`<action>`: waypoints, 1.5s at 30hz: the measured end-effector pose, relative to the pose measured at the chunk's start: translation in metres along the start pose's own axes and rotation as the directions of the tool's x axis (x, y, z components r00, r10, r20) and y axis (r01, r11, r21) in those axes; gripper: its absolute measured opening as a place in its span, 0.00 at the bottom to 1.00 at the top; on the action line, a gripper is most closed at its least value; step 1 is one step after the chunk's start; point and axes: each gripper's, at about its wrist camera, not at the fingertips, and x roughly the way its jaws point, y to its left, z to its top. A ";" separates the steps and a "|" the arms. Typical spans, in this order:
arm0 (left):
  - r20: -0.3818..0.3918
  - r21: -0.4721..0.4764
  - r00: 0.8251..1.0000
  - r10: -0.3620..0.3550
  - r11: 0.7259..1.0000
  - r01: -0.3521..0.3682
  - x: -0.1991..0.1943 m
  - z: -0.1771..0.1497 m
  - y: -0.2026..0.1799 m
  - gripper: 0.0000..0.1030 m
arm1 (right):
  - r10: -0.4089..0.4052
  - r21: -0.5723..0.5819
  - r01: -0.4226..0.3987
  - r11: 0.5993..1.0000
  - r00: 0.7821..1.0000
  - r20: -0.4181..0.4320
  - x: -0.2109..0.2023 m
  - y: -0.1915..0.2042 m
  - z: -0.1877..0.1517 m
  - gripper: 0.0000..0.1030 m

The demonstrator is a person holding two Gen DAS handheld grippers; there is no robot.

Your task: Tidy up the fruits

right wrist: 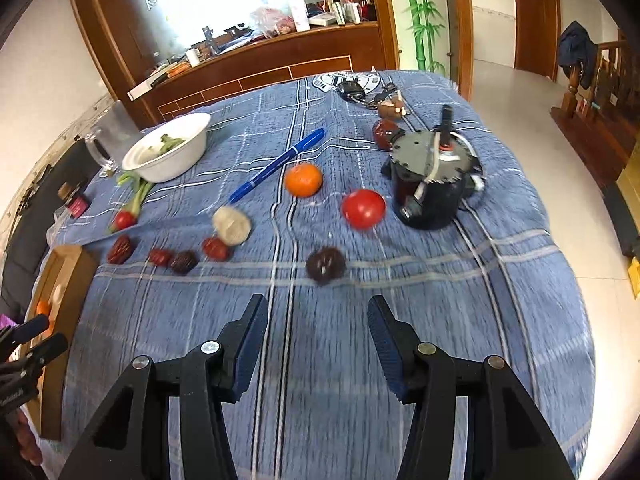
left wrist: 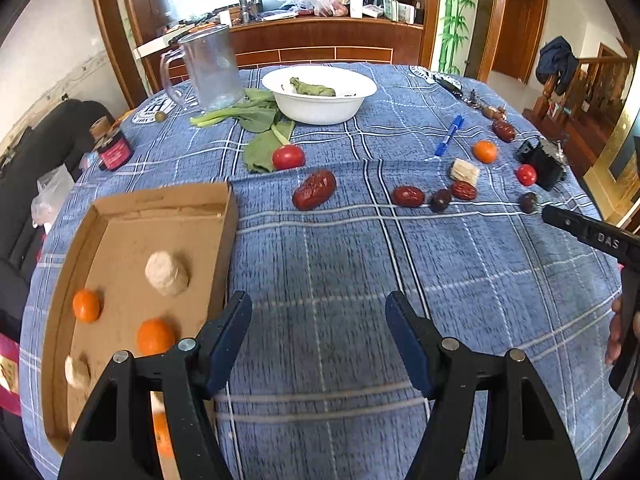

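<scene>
With both my left gripper (left wrist: 319, 312) and right gripper (right wrist: 318, 316) spread apart and empty above the tablecloth (left wrist: 320, 260), I find sorted oranges in the cardboard tray (left wrist: 230, 216), while one orange (right wrist: 303, 179) remains ahead for collection.

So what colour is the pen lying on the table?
Blue. The pen shows best in the right wrist view.

Oranges (left wrist: 154, 336) lie in the box (left wrist: 160, 208), dates (left wrist: 314, 190) beside.
</scene>
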 end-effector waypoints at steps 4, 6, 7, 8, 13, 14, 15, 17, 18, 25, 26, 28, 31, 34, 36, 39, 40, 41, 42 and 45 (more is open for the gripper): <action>-0.016 0.004 1.000 -0.011 1.000 0.011 0.016 0.016 0.003 0.66 | -0.001 -0.005 0.001 1.000 1.000 -0.025 0.028 -0.003 0.009 0.54; -0.024 0.003 1.000 -0.016 1.000 0.016 0.023 0.021 0.003 0.66 | -0.001 -0.006 0.001 1.000 1.000 -0.015 0.033 -0.003 0.012 0.53; -0.033 0.005 0.999 -0.025 1.000 0.025 0.027 0.024 0.004 0.66 | 0.005 -0.005 -0.005 1.000 1.000 -0.013 0.035 -0.004 0.014 0.51; -0.043 0.008 0.998 -0.034 0.999 0.035 0.032 0.028 0.004 0.67 | 0.010 -0.007 -0.010 1.000 1.000 -0.011 0.037 -0.004 0.016 0.41; -0.042 -0.025 0.997 -0.064 0.998 0.063 0.048 0.048 0.008 0.67 | -0.026 -0.043 0.026 0.999 1.000 0.002 0.040 -0.002 0.018 0.25; -0.042 -0.033 0.997 -0.066 0.997 0.065 0.053 0.053 0.009 0.67 | -0.022 -0.036 0.022 0.999 1.000 0.007 0.039 -0.003 0.017 0.25; -0.043 -0.036 0.997 -0.062 0.998 0.061 0.058 0.057 0.009 0.67 | -0.012 -0.029 0.012 1.000 1.000 0.006 0.038 -0.004 0.016 0.25; -0.047 -0.038 0.997 -0.055 0.998 0.053 0.067 0.065 0.010 0.67 | 0.003 -0.021 -0.003 1.000 1.000 0.007 0.037 -0.005 0.015 0.25; -0.051 -0.042 0.997 -0.055 0.998 0.053 0.071 0.068 0.010 0.67 | 0.008 -0.022 -0.008 1.000 1.000 0.006 0.037 -0.005 0.014 0.25; -0.090 -0.046 0.995 -0.036 0.998 0.032 0.106 0.079 0.008 0.65 | 0.039 -0.021 -0.039 0.999 0.999 0.002 0.038 -0.008 0.014 0.25; -0.103 -0.057 0.994 -0.047 0.998 0.041 0.110 0.077 0.010 0.59 | 0.040 -0.022 -0.040 0.999 0.999 0.003 0.038 -0.008 0.015 0.25; -0.079 -0.051 0.996 -0.038 0.998 0.034 0.109 0.073 0.009 0.54 | 0.038 -0.026 -0.038 0.999 0.999 0.005 0.038 -0.008 0.015 0.25; -0.056 -0.039 0.998 -0.020 0.999 0.018 0.107 0.070 0.008 0.34 | 0.036 -0.035 -0.036 0.999 0.999 0.011 0.037 -0.007 0.013 0.25; -0.061 -0.064 0.997 -0.049 0.997 0.045 0.106 0.068 0.012 0.27 | 0.026 -0.049 -0.025 0.998 1.000 0.014 0.036 -0.004 0.011 0.25; -0.064 -0.071 0.996 -0.059 0.996 0.054 0.105 0.066 0.012 0.24 | 0.024 -0.050 -0.023 0.998 1.000 0.009 0.034 -0.002 0.009 0.25; -0.064 -0.056 0.995 -0.070 0.996 0.067 0.096 0.057 0.007 0.23 | 0.023 -0.048 -0.022 0.999 1.000 0.010 0.027 0.000 0.005 0.25; -0.062 -0.045 0.995 -0.080 0.996 0.078 0.092 0.052 0.004 0.23 | 0.024 -0.048 -0.024 0.999 1.000 0.013 0.023 0.001 0.003 0.25; -0.064 -0.035 0.994 -0.086 0.996 0.084 0.089 0.049 0.002 0.23 | 0.023 -0.051 -0.022 0.998 1.000 0.017 0.018 0.002 0.000 0.25; -0.068 -0.025 0.993 -0.093 0.995 0.091 0.087 0.045 -0.001 0.23 | 0.018 -0.055 -0.017 0.998 1.000 0.020 0.013 0.003 -0.002 0.25; -0.061 -0.003 0.993 -0.105 0.994 0.105 0.078 0.034 -0.005 0.23 | 0.012 -0.061 -0.010 0.998 1.000 0.019 0.003 0.005 -0.010 0.25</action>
